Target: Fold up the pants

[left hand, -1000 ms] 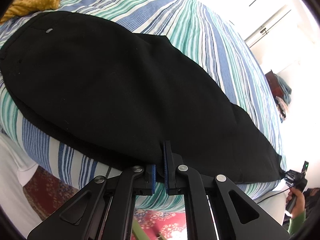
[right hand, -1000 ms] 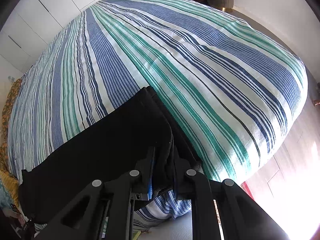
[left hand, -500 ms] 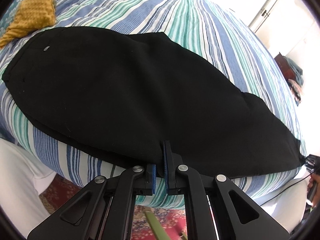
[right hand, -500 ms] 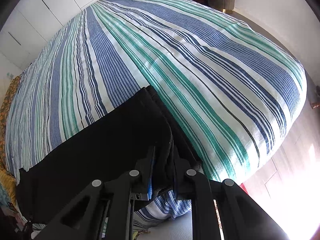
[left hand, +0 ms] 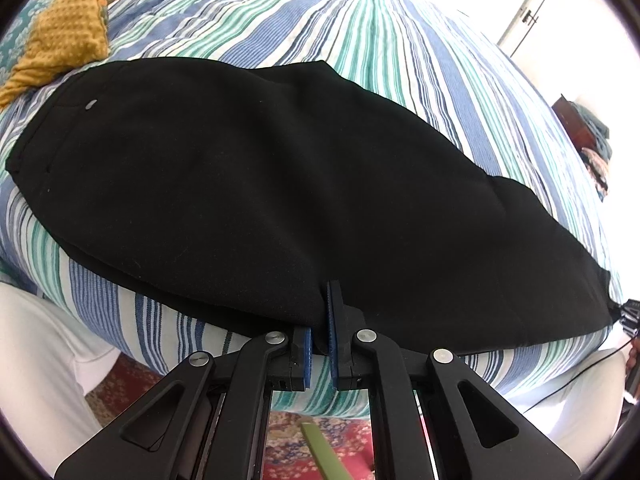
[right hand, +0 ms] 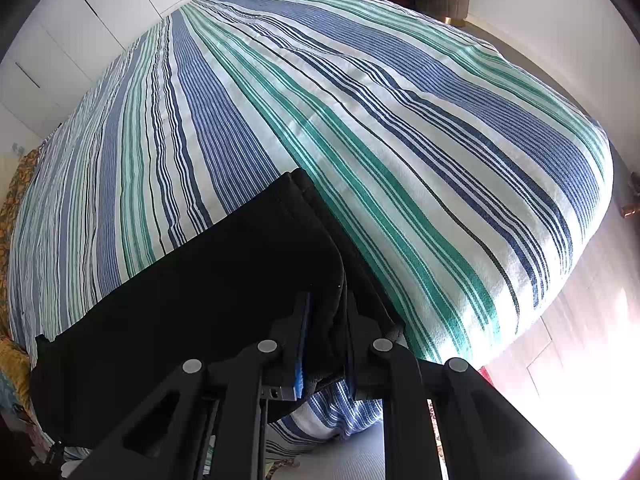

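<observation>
Lying flat along the near edge of the striped bed (left hand: 400, 60), the black pants (left hand: 260, 180) are being pinched by both: left hand-held gripper (left hand: 320, 344) clamping their long edge, right hand-held gripper (right hand: 324, 344) clamping the cuffs.

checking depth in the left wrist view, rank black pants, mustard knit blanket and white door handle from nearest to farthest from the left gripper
1. black pants: clamped in the left gripper, at the near bed edge.
2. mustard knit blanket: upper left, beyond the waistband.
3. white door handle: upper right, past the bed.
</observation>
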